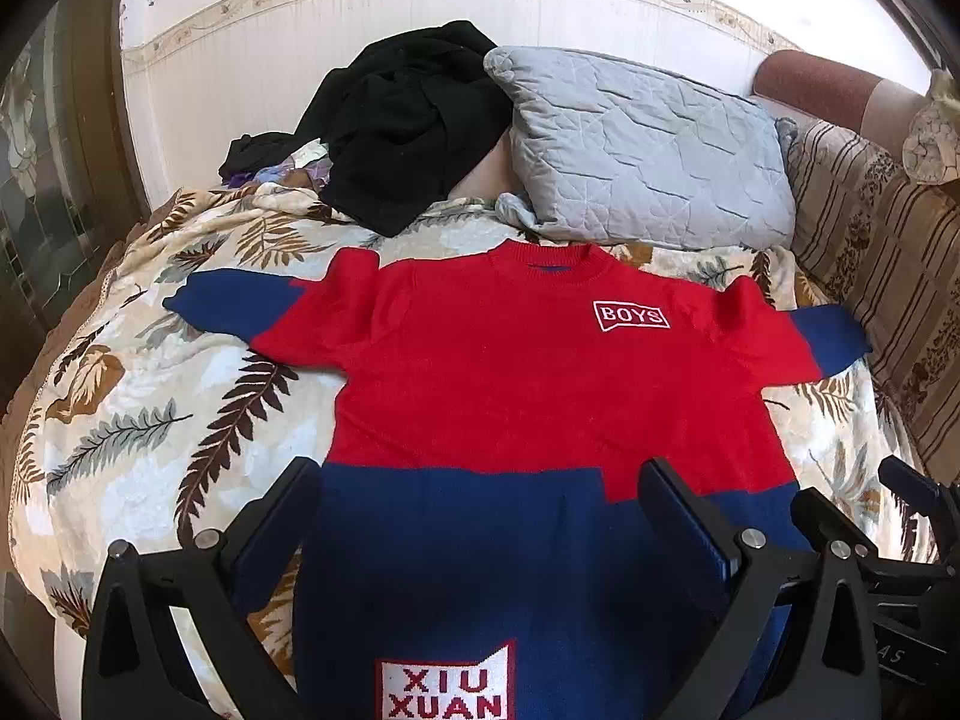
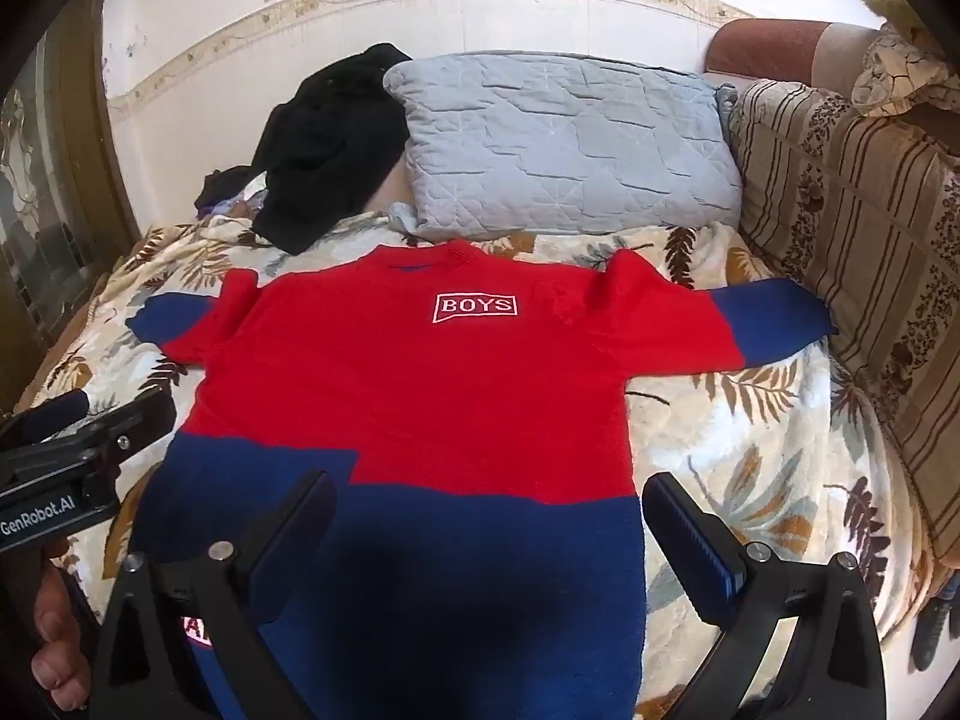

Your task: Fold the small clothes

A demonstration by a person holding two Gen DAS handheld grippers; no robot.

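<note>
The red and blue sweater [image 1: 522,384] lies flat and face up on the bed [image 1: 138,396], both sleeves spread out to the sides, its blue hem end nearest the tongs and its collar farthest from them. No fold shows yet, so the work looks to be at its very start: the garment is laid out and the first fold is still to be made.

The left tongs [image 1: 480,480] hover over the blue lower part with the jaws spread wide and nothing between them. The right tongs [image 2: 489,495] hang over the same blue band, just as wide apart and just as empty; neither pair touches the knit, as far as can be told.

The next move probably calls for each pair to travel out to a sleeve or a side edge, pinch the cloth, and carry it across the middle. The knit is soft, so a shallow pinch may slip.

The left view shows a white patch [image 1: 445,687] with letters low on the blue part, and the right tongs at its right edge. The right view shows only a corner of that patch, but it shows the left tongs side-on with a hand [image 2: 51,642] beneath them. Both show a grey pillow [image 2: 558,144] and a black heap of clothes [image 2: 327,150] beyond the collar
</note>
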